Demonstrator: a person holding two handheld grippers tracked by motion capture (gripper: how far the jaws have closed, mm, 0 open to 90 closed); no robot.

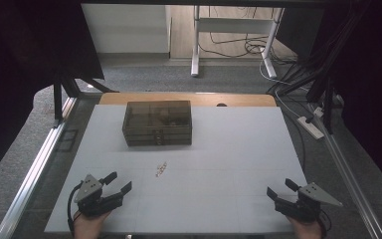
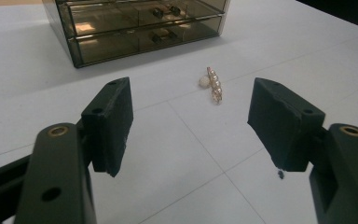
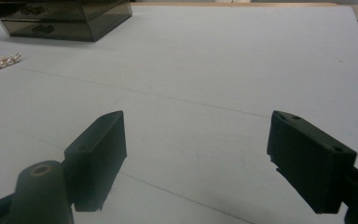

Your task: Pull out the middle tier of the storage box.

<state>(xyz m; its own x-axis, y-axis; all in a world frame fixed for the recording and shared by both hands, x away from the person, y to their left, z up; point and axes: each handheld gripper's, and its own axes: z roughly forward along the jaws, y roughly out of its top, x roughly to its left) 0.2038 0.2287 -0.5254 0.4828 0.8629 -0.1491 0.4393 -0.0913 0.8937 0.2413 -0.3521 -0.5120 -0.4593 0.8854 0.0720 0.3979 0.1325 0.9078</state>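
**Lining up on the pearl clip**

I hold my left gripper (image 1: 113,187) near the table's near-left edge, jaws spread wide and empty, aimed so the pearl hair clip (image 2: 214,85) sits between them just ahead. My right gripper (image 1: 281,191) waits wide open at near right, out of the way. Farther back stands the smoky drawer box (image 1: 157,122), drawers closed.

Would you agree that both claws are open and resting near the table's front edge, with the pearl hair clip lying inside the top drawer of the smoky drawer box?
Not quite: the pearl hair clip is not in a drawer. It lies on the bare white table, in front of the drawer box, as the left gripper view shows. The rest holds: the left claw and the right claw are both open near the front edge.
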